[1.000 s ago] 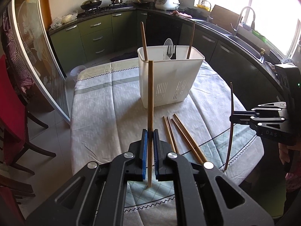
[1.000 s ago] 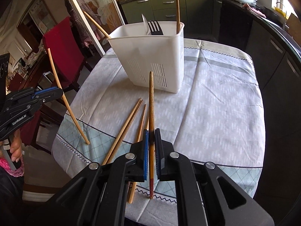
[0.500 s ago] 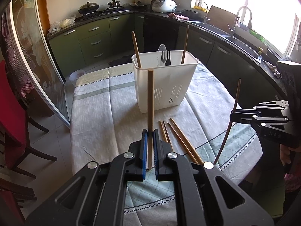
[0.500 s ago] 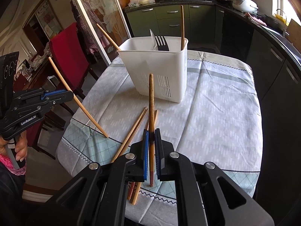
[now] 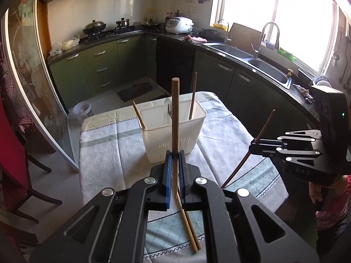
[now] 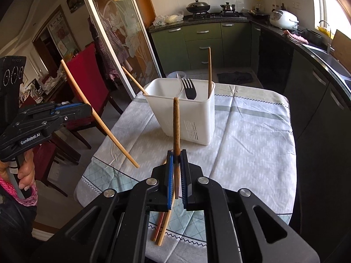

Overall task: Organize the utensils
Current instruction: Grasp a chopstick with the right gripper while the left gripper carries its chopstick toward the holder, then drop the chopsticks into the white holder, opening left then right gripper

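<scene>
A bench (image 6: 252,153) draped in a pale patterned cloth (image 6: 241,131) carries a white slotted utensil basket (image 6: 184,120) toward its far edge and loose wooden chopsticks (image 6: 163,228) lying together at its near edge.

Left gripper (image 5: 174,175) is up above the table, jaws pinched on a light chopstick (image 5: 175,118) held nearly upright. Right gripper (image 6: 177,175) is raised too, jaws clamped on a darker chopstick (image 6: 176,127). A bare hand (image 6: 26,173) grips the left gripper's handle.
</scene>
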Motion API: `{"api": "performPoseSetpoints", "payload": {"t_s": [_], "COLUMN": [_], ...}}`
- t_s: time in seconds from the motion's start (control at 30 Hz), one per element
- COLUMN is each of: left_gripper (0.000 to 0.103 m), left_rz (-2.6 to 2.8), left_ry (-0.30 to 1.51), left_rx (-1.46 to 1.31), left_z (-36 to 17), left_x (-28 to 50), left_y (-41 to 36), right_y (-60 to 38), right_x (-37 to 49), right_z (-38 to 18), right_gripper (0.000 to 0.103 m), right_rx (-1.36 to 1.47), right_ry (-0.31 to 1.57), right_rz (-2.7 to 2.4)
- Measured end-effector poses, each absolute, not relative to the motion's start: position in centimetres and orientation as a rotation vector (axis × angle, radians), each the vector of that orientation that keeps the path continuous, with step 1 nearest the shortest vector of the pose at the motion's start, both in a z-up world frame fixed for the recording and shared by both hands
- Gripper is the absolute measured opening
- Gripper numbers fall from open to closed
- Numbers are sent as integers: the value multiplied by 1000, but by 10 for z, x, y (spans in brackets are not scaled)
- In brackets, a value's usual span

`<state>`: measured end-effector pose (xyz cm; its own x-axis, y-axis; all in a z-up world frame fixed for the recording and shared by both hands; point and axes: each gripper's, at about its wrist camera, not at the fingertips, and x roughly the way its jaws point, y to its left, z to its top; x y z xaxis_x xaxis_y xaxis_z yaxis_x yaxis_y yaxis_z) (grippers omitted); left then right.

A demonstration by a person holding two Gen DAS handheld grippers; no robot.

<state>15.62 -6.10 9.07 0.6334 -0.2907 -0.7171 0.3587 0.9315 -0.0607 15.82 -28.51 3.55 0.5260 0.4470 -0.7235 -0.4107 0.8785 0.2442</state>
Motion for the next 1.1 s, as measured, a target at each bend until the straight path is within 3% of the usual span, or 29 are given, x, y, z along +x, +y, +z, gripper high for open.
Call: {"api": "performPoseSetpoints", "payload": {"t_s": [0.23,0.37,0.83,1.1], "left_gripper": [6,6,6,10], "left_rz": [-347,-305,-210,-212], "left_ry": [616,562,755,729], "left_rx": [61,56,110,108], "left_z": [168,184,97,103], "left_x": [173,195,269,256], "left_y": [-68,-75,-87,-72], "right_y": [-296,-302,-310,-308], "right_x": [157,158,173,203], "right_z": [52,50,81,137], "right_gripper": [7,7,7,7], "right_rx": [45,53,89,170], "right_ry": [849,859,800,668], "right_rz": [506,499,495,484]}}
